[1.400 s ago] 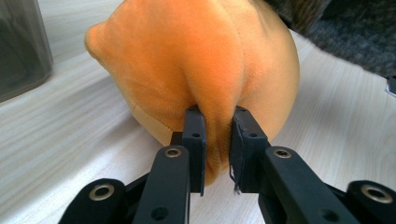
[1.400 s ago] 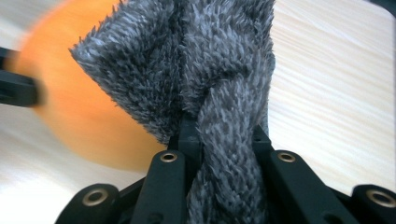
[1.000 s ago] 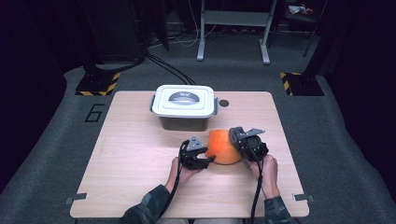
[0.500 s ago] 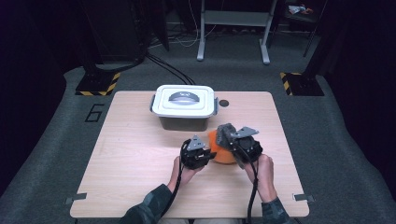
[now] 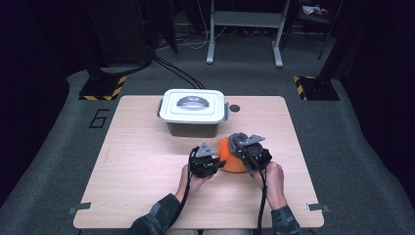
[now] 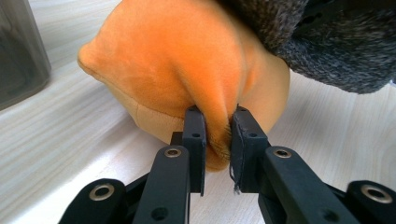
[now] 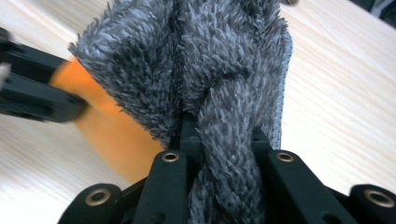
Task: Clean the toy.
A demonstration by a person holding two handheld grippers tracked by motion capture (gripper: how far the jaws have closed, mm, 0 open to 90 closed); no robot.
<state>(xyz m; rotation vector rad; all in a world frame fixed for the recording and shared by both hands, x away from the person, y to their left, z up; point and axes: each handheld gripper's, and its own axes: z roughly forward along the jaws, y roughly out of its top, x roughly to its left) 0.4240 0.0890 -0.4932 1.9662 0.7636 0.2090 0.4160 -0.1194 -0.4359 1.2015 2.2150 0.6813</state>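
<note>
An orange plush toy [image 5: 229, 161] lies on the wooden table [image 5: 137, 166] between my two grippers. My left gripper [image 6: 217, 126] has just been closing and now pinches a fold of the orange plush [image 6: 177, 56] between its pads. A grey fuzzy cloth [image 7: 196, 56] drapes over the toy's top. My right gripper [image 7: 224, 135] is shut on a bunched strand of that cloth. In the high view the left gripper [image 5: 218, 164] is at the toy's left side and the right gripper [image 5: 239, 147] at its upper right.
A grey lidded plastic box [image 5: 193, 110] with a white lid stands just behind the toy, near the table's far edge. A small dark hole [image 5: 235, 108] sits in the tabletop to the right of the box. Dark floor with cables surrounds the table.
The left jaws have closed onto the orange plush. The right gripper has shifted left, over the toy and closer to the left gripper.
</note>
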